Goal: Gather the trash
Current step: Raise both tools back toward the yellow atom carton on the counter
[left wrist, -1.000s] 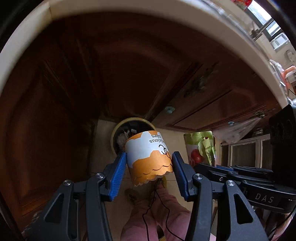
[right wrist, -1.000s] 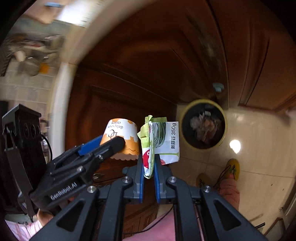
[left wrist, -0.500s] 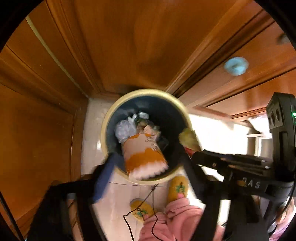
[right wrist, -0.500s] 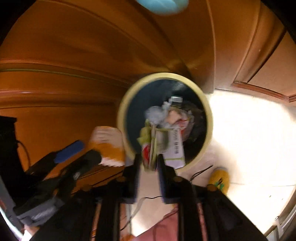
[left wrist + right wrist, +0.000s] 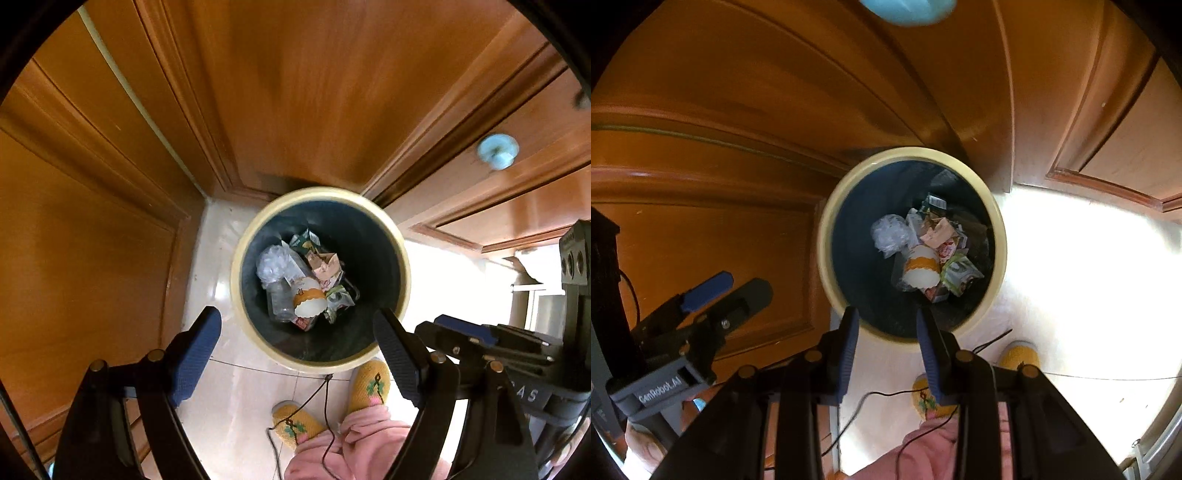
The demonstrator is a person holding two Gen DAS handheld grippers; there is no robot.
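From the left wrist, the left tongs (image 5: 295,332) are standing spread and empty above one bin (image 5: 400,258). One orange-and-white cup (image 5: 309,301) is lying inside, at the heap's 6 o'clock.

From the right wrist, the right tongs (image 5: 886,325) are opening, empty; one green packet (image 5: 960,275) is sitting at the cup's 3 o'clock. Sinking lower, they could be knocking the rim.
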